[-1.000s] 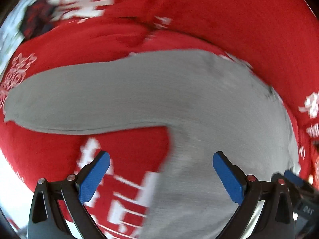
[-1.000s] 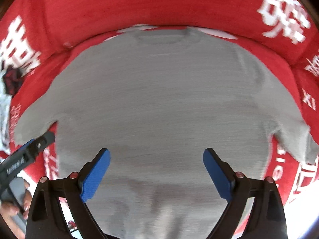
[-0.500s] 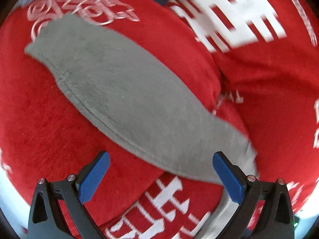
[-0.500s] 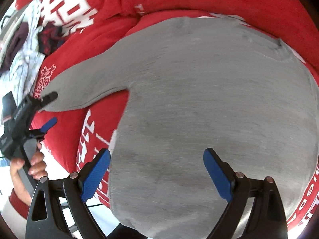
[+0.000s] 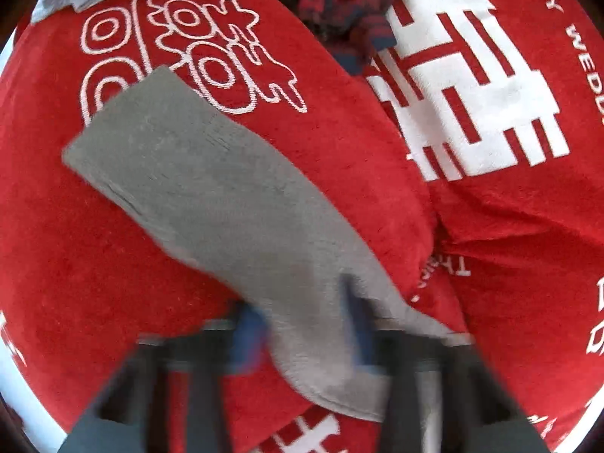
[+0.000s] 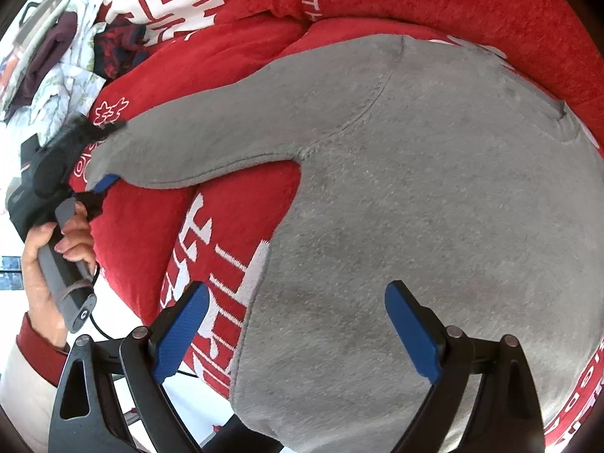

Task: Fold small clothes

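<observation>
A: Left wrist view first. Our left gripper [image 5: 302, 336] is blurred, but its blue pads [image 5: 247, 336] have just been closing and now stand either side of the sleeve [image 5: 211, 188], near its edge. We read that as pinching the sleeve, though the blur hides the contact itself.

B: Agreed. The sleeve runs from the jaws up and left across the red blanket [image 5: 75, 264], and its cuff [image 5: 113, 128] lies flat over the white outline print. A dark red bundle [image 5: 343, 11] sits well apart at the top.

A: How will it handle, do we think?

B: It looks like soft, light fleece: limp, no stiffness, nothing fragile. It should drape from wherever we pinch it, and the nap against the plush blanket may drag rather than slide. So we'd lift it before carrying it across.

A: Right wrist view. Our right gripper [image 6: 298, 332] is spread wide, holding nothing, hovering over the lower body of the sweater [image 6: 434, 188]. One pad is over the blanket, the other over grey cloth.

B: The sweater lies spread flat on the blanket, collar [image 6: 558, 113] at far right. From here the left gripper [image 6: 102, 158] sits at the sleeve end, with the hand [image 6: 49, 249] on its grip.

A: For the right, the best hold is probably the hem or side edge; mid-panel would only bunch the cloth.
</observation>
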`<state>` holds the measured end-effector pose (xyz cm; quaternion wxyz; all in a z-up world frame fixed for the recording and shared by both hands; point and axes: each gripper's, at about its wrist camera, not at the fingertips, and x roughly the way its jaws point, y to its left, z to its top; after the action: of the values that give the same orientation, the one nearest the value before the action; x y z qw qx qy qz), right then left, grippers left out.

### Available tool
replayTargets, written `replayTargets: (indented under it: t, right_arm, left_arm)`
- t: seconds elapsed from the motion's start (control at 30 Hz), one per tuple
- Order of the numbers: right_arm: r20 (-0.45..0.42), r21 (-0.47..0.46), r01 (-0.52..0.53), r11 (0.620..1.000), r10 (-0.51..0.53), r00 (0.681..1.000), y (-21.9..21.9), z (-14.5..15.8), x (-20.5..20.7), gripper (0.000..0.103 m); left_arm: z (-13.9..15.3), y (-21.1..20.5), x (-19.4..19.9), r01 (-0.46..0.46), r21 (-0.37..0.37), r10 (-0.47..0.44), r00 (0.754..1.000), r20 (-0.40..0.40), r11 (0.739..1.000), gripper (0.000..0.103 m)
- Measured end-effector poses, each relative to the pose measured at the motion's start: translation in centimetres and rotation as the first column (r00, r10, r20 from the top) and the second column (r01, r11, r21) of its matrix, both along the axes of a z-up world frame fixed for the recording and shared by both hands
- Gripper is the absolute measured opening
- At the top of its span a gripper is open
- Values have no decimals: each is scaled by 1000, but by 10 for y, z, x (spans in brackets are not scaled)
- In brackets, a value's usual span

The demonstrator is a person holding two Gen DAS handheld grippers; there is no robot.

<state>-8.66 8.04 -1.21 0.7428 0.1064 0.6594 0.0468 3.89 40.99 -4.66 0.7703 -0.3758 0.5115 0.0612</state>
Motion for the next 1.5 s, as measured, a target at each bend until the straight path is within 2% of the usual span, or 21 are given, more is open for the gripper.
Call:
replayTargets:
  t: [0.1,0.23,0.33,0.4,0.5,0.6,0.63,0.7,0.73,0.77,0.83,0.93,1.0,1.07,1.17,1.2,1.23,1.27,1.33,1.43,1.5]
  right_arm:
    - [-8,13,16,1000,-16,1000,-3,1,-4,95]
    - [-4,27,47,999,-47,999,-8,2,-12,95]
    - [14,34,71,997,-71,997,-14,6,-18,95]
    - [27,42,93,995,-94,995,-21,10,-23,95]
    - [46,47,126,991,-129,991,-35,15,-30,95]
    - [63,50,180,982,-183,981,-55,22,-40,95]
    - [69,51,206,977,-209,975,-67,24,-44,95]
    - [79,49,249,967,-252,965,-85,28,-52,95]
    - [84,46,278,960,-281,956,-97,29,-59,95]
    - [87,43,304,952,-307,948,-108,30,-64,95]
    - [93,40,360,932,-362,928,-134,33,-77,95]
    - [96,28,427,904,-428,899,-168,32,-95,95]
    - [92,24,463,886,-463,881,-187,30,-105,95]
    - [83,15,499,866,-498,863,-207,23,-116,95]
    - [59,10,542,840,-542,838,-232,11,-130,95]
    - [51,14,555,832,-555,830,-237,9,-133,95]
    - [44,18,567,824,-567,822,-243,6,-136,95]
    - [40,19,576,817,-576,817,-249,3,-139,95]
    - [38,12,586,810,-586,809,-259,2,-142,95]
    - [53,-5,596,803,-595,802,-265,7,-139,95]
    - [82,-24,592,806,-589,804,-268,15,-132,95]
  left_arm:
    - [1,1,-1,31,-1,-31,999,18,1000,9]
    - [25,-10,-1,111,5,-111,984,136,994,9]
    - [54,-31,3,215,37,-218,949,226,976,9]
    - [74,-52,7,291,54,-294,916,272,955,9]
    - [103,-92,10,401,78,-403,853,332,913,9]
    - [128,-143,10,512,106,-511,776,370,853,9]
    - [135,-167,8,557,118,-556,741,377,822,9]
    - [143,-203,5,616,133,-614,692,378,776,9]
    - [143,-230,3,653,145,-654,662,367,743,9]
    - [142,-248,3,677,146,-676,643,360,722,9]
    - [135,-291,-1,729,147,-726,597,343,669,9]
    - [115,-360,-16,804,181,-814,511,277,566,9]
    - [99,-391,-24,840,187,-854,466,231,509,9]
    - [77,-429,-36,878,209,-901,406,149,430,9]
    - [55,-457,-53,901,252,-935,353,46,352,10]
    - [50,-461,-58,903,271,-939,343,15,334,12]
    - [47,-464,-63,902,295,-942,335,-15,316,22]
    - [46,-469,-68,896,329,-942,332,-45,300,46]
    - [52,-468,-76,876,386,-939,338,-62,290,73]
    - [72,-458,-89,866,423,-945,321,-58,268,74]
    - [85,-443,-89,864,421,-943,328,-52,277,74]
